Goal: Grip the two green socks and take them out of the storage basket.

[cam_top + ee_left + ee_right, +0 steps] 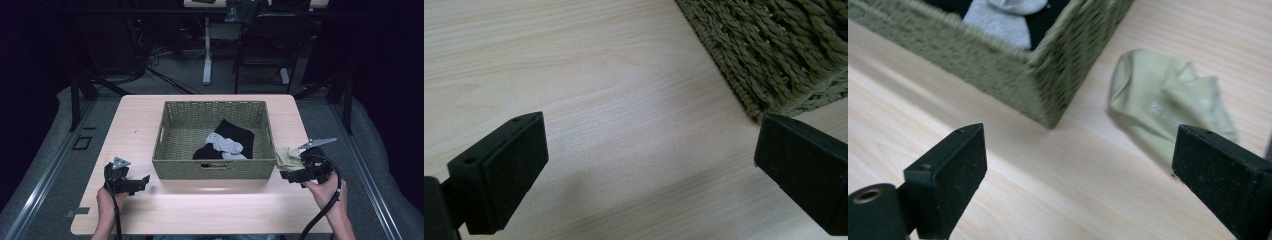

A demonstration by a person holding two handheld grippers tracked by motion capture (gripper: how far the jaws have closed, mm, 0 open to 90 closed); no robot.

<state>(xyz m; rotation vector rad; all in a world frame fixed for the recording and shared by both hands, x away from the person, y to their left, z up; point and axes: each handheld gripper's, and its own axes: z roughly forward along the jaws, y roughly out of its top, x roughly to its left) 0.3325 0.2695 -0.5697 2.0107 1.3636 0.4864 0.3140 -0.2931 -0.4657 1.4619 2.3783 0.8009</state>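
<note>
- The pale green sock (1168, 107) lies crumpled on the table (200, 210), just beside the near right corner of the woven basket (215, 170) and outside it.
- The right gripper (1083, 175) hangs over the table with its jaws spread wide and nothing between them; the sock sits just beyond the right-hand jaw.
- The left gripper (649, 165) is also spread and empty, hovering over bare wood near the basket's other front corner.
- A grey sock (226, 144) and a black garment (235, 132) already lie inside the basket, so the green one is probably meant to join them.
- The sock looks light, soft and limp: it should fold and droop when lifted and carries no risk of breaking.
- Its knit is likely to give the pads good purchase, so slipping seems unlikely.
- The best place to pinch is a raised fold or the bunched ribbed cuff, where there is thickness to bite; the picture is slightly blurred, so which end is the cuff is uncertain.
- A flat single layer would be harder to catch against the table.
</note>
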